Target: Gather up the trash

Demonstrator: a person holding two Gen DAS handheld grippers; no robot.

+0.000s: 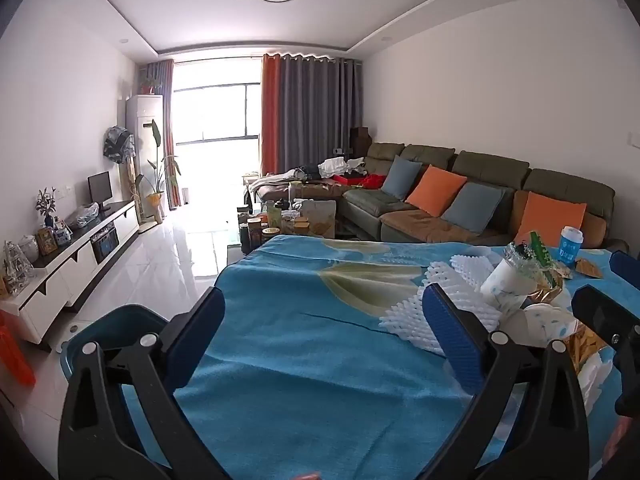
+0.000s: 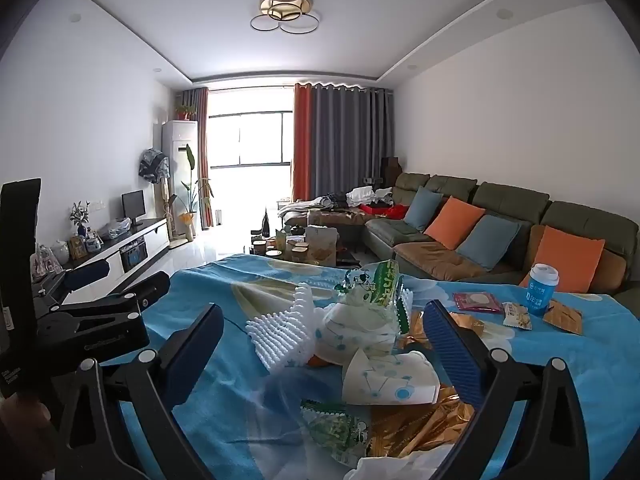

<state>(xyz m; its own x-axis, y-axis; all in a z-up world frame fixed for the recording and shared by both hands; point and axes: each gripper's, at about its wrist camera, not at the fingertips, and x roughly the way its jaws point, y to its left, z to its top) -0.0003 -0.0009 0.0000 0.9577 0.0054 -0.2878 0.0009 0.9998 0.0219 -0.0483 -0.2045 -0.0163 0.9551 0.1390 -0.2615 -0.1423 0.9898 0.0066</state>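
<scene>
A heap of trash lies on the blue tablecloth [image 2: 248,420]: white foam netting [image 2: 280,332], a crumpled paper cup [image 2: 356,328], green wrappers [image 2: 384,284], a printed paper piece [image 2: 388,384] and gold foil [image 2: 412,428]. My right gripper [image 2: 324,332] stands open just short of the heap, its fingers to either side of it and apart from it. In the left wrist view the heap sits to the right, with the foam netting [image 1: 436,304] and the paper cup [image 1: 504,288] in front. My left gripper [image 1: 324,316] is open over bare cloth, left of the heap.
A blue lidded cup [image 2: 540,288], a pink packet [image 2: 478,302] and small snack wrappers [image 2: 516,316] lie at the table's far right. A teal bin [image 1: 108,328] stands off the table's left edge. Beyond are a cluttered coffee table [image 1: 288,220], a sofa [image 1: 440,200] and a TV cabinet [image 1: 80,256].
</scene>
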